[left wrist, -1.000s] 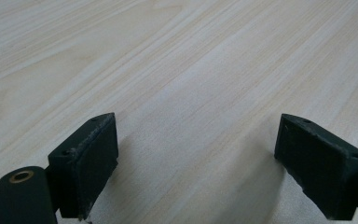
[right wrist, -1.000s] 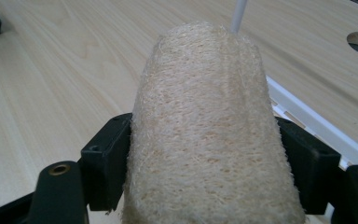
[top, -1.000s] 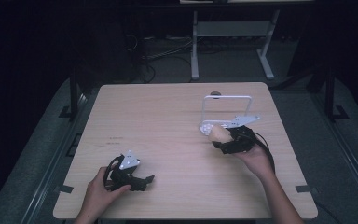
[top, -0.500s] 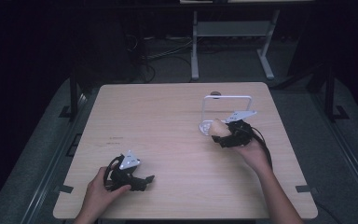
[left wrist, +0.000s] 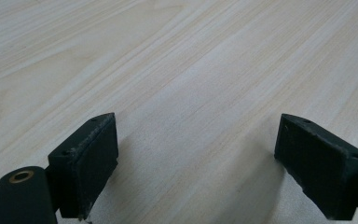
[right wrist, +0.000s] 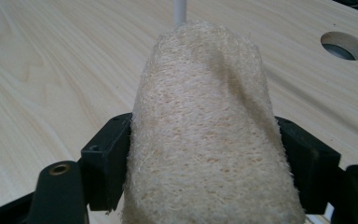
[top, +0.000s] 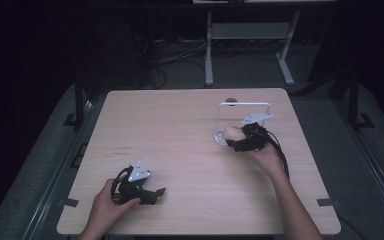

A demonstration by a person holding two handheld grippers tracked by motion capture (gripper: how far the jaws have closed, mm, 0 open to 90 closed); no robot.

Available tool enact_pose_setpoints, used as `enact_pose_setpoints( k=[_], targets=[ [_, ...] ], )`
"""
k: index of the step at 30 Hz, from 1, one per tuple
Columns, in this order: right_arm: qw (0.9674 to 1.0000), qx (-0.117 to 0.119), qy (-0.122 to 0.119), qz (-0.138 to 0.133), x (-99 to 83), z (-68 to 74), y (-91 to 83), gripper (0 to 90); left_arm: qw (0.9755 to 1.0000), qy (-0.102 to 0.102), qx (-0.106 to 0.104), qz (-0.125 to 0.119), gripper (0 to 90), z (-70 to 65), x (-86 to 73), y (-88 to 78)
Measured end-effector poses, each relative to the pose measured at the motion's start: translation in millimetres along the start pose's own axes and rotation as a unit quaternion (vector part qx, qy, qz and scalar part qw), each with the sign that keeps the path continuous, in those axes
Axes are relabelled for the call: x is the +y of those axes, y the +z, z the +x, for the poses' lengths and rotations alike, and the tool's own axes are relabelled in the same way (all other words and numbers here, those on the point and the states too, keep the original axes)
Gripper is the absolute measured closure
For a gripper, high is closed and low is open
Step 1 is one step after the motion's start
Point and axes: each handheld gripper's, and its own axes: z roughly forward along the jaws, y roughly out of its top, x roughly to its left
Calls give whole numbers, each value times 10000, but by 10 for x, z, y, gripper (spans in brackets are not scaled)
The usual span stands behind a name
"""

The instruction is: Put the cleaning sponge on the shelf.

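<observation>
A beige, coarse loofah sponge [right wrist: 205, 135] stands between the two black jaws of my right gripper [right wrist: 204, 158], which is shut on its sides. From above, the right gripper [top: 231, 141] holds the sponge [top: 232, 133] just over the table, at the foot of a white wire frame [top: 245, 105]. My left gripper [top: 156, 193] rests low at the table's near left. Its pads [left wrist: 91, 156] stand wide apart over bare wood, so the left gripper [left wrist: 198, 161] is open with nothing between them.
The light wooden table [top: 170, 125] has a round cable hole [top: 231, 100] behind the frame, and the same hole [right wrist: 344, 45] lies past the sponge. A thin white post [right wrist: 180, 10] rises behind the sponge. Dark floor, cables and a white stand [top: 245, 45] lie beyond.
My right hand has shifted a little to the left and toward the white frame, with the sponge still in its jaws. The left hand has stayed put.
</observation>
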Motion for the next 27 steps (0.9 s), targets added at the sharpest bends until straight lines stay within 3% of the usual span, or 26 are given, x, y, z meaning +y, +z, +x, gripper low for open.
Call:
enact_pose_setpoints(
  k=[15, 27],
  targets=[
    [9998, 14, 185, 116, -6, -95, 218, 266, 10000, 1, 1, 3, 128, 0, 0, 0],
    [9995, 3, 178, 249, -13, -119, 317, 266, 10000, 1, 0, 4, 128, 0, 0, 0]
  ],
)
